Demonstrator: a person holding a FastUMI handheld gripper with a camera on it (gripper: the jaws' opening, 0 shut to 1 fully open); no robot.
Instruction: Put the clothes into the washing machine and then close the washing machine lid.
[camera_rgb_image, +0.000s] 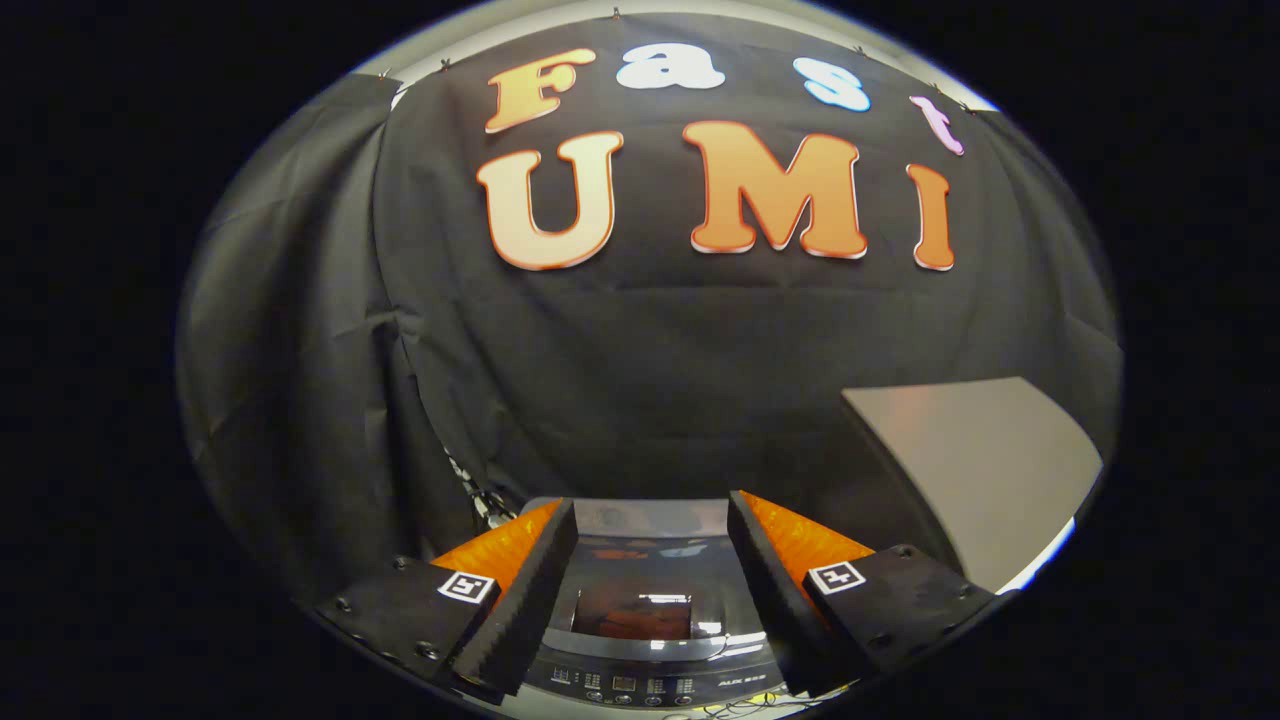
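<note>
Gripper view: fisheye camera rides on the tongs (651, 520), looking forward along the 2 fingers, which enter at 5 and 7 o'clock and stand apart with nothing between them. Camera sits above the washing machine (650, 640), close to it, pitched mostly level toward the booth's cloth wall (640, 370). Machine's glossy closed lid and control panel lie at 6 o'clock. Grey panel (985, 465) at 4 o'clock.

— What is seen of the washing machine (650, 610)?
— A top-loader is seen from above, low between the fingers; its control panel (640, 687), with small buttons and displays, is set at the near edge.
— And the lid (645, 575)?
— It is glossy and dark, laid flat and shut over the tub; reflections are carried on it.
</note>
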